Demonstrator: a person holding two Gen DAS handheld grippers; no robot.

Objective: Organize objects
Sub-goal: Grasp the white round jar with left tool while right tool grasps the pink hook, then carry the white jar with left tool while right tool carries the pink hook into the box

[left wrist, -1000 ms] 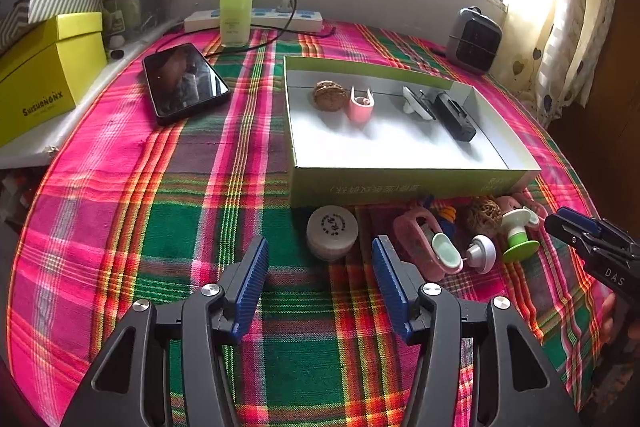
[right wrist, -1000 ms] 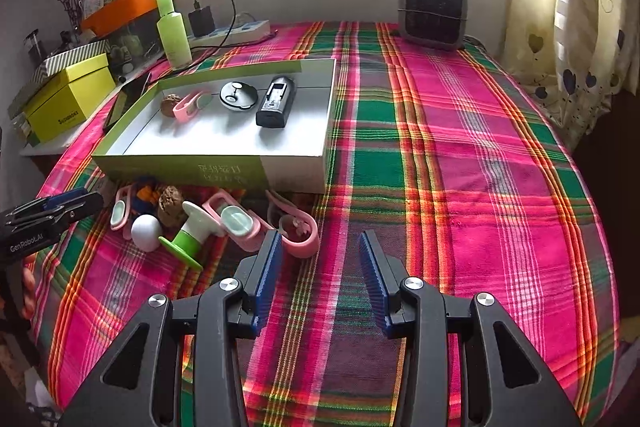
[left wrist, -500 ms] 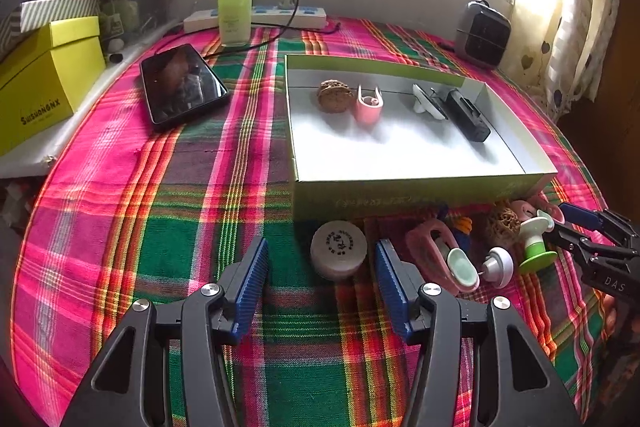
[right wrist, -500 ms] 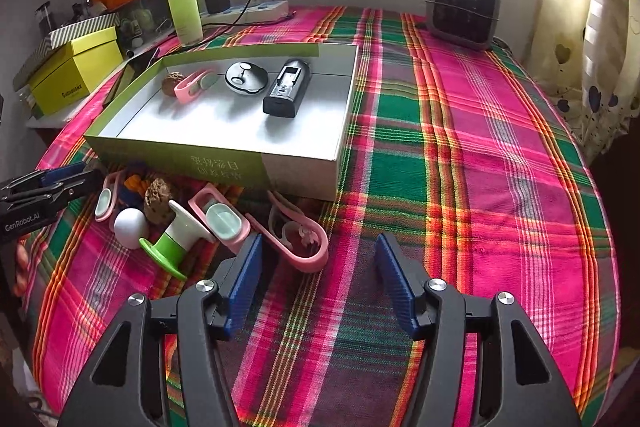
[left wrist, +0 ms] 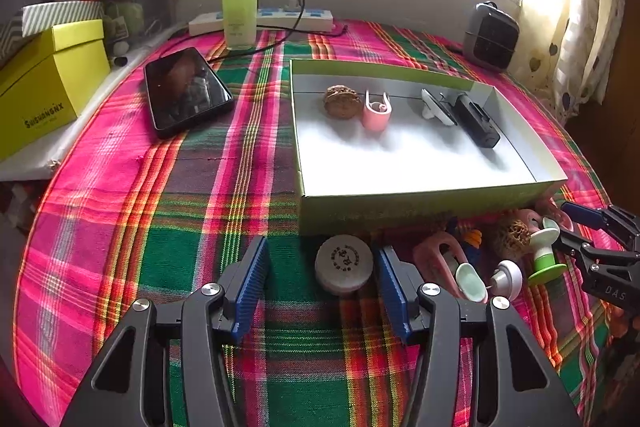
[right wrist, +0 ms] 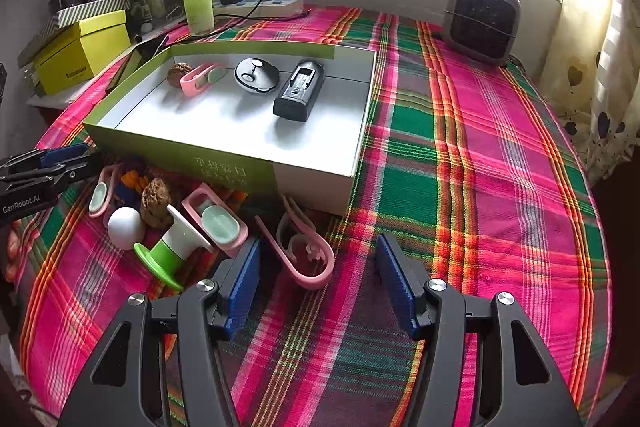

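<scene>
I'm lining up two pickups by the box's near wall: left gripper spread around the round tin, right gripper, jaws just widened and untouching, over the pink clip; next, close.

Tablecloth: pink, green and orange plaid. Open box: lime-green walls, white floor. Clip at its front: pink. Bottle: pale green.

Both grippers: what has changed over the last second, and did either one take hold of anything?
The left gripper edged forward, so the round white tin now sits between its jaws, which have been closing slightly, pads not yet pressing. The right gripper has its jaws opened wide and has advanced over the pink clip, ungripped. Nothing was picked up. The box and its four items stayed put.
</scene>
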